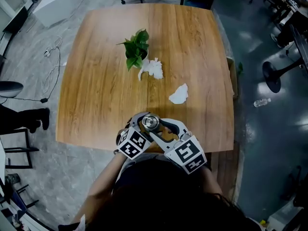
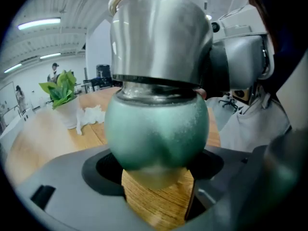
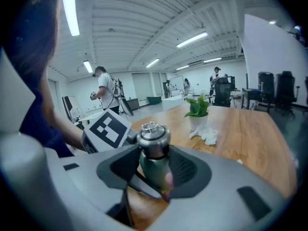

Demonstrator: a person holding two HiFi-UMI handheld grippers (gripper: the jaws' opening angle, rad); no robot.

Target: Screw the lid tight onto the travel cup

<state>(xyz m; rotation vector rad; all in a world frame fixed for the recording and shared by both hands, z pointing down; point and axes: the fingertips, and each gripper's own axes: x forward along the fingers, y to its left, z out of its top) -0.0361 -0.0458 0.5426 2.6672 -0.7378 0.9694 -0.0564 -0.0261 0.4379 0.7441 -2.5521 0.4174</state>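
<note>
The travel cup stands near the table's front edge, seen from above as a steel lid (image 1: 150, 122). Both grippers meet around it. In the left gripper view its green body (image 2: 156, 129) fills the space between the jaws, and the left gripper (image 2: 156, 172) is shut on it below the steel lid (image 2: 161, 37). In the right gripper view the lid (image 3: 153, 137) rises just above the jaws. The right gripper (image 3: 154, 165) closes on the cup at the lid's lower rim, its pads touching both sides. From above, the left gripper (image 1: 143, 127) and right gripper (image 1: 159, 127) flank the cup.
A small potted plant (image 1: 136, 47) stands mid-table beside a crumpled white tissue (image 1: 153, 69). Another white scrap (image 1: 179, 95) lies nearer the cup. The wooden table (image 1: 96, 81) has its front edge just below the grippers. Chair bases and cables lie on the floor around.
</note>
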